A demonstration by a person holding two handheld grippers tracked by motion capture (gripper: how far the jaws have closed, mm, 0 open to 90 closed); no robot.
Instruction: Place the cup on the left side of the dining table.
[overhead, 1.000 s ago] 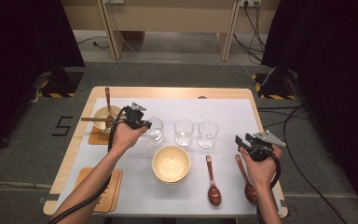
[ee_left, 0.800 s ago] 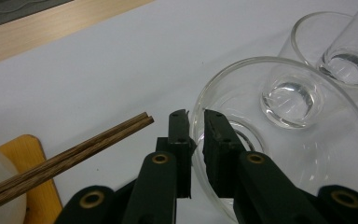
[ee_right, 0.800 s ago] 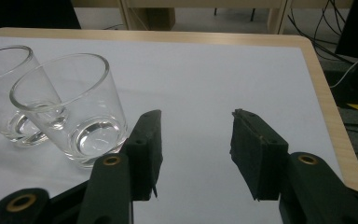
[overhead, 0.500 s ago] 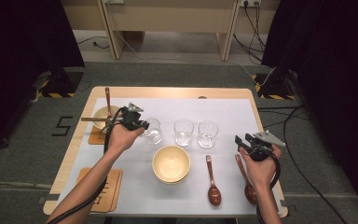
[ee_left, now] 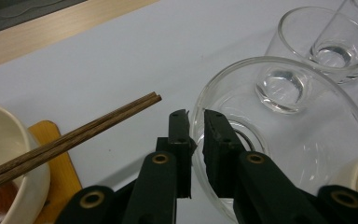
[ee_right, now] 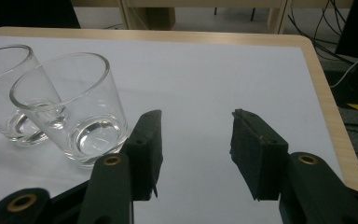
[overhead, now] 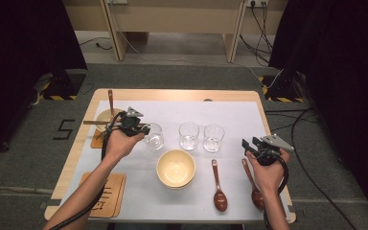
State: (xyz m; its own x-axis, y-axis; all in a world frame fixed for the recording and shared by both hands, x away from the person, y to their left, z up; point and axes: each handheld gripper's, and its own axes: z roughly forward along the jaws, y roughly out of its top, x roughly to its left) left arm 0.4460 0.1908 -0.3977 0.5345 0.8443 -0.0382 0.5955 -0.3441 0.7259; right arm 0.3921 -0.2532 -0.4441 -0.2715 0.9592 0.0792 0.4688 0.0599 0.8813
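Note:
My left gripper (overhead: 146, 130) (ee_left: 196, 123) is shut on the rim of a clear glass (overhead: 154, 137) (ee_left: 284, 140), one jaw inside the wall and one outside. The glass is left of centre on the white mat (overhead: 230, 112) and leans in the grip. Two more clear glasses (overhead: 189, 135) (overhead: 213, 138) stand in a row to its right. My right gripper (overhead: 249, 143) (ee_right: 196, 140) hovers open near the table's right edge with nothing between its jaws. The nearest glass (ee_right: 74, 107) is to the left of them, apart from the pads.
A cream bowl (overhead: 175, 167) sits front centre, with two brown spoons (overhead: 219, 189) (overhead: 253, 184) to its right. At the left, chopsticks (overhead: 93, 122) (ee_left: 88, 135) lie across a second bowl (overhead: 106, 117) on a wooden coaster. Another coaster (overhead: 106, 194) lies at the front left.
My left gripper has shifted the held glass slightly left, away from the other two glasses. The right gripper has stayed put.

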